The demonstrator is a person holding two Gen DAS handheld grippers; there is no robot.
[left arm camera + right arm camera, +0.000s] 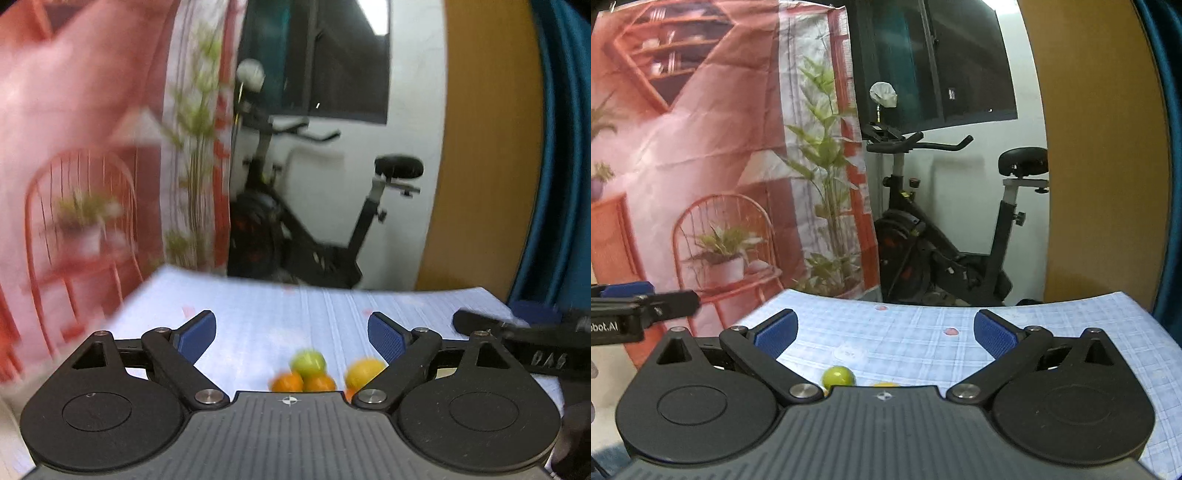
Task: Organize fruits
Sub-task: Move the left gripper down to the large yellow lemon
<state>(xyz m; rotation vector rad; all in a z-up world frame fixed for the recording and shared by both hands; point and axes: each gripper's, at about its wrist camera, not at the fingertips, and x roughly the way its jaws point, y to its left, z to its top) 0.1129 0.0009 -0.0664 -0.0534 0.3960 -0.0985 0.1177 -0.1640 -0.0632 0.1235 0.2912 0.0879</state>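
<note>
In the left wrist view, a green fruit (307, 362), two orange fruits (287, 382) and a yellow fruit (364, 373) lie together on the checked tablecloth (280, 317), partly hidden behind the gripper body. My left gripper (291, 336) is open and empty above them. In the right wrist view, a green fruit (838, 376) and the top of a yellow fruit (884, 384) show just past the gripper body. My right gripper (884, 334) is open and empty. The left gripper's side (639, 306) shows at the left edge.
The right gripper's side (524, 336) shows at the right of the left wrist view. An exercise bike (942, 236) stands behind the table. A printed backdrop (701, 147) hangs at the left, a wooden panel (1100, 147) at the right. The table's far edge (923, 301) is near.
</note>
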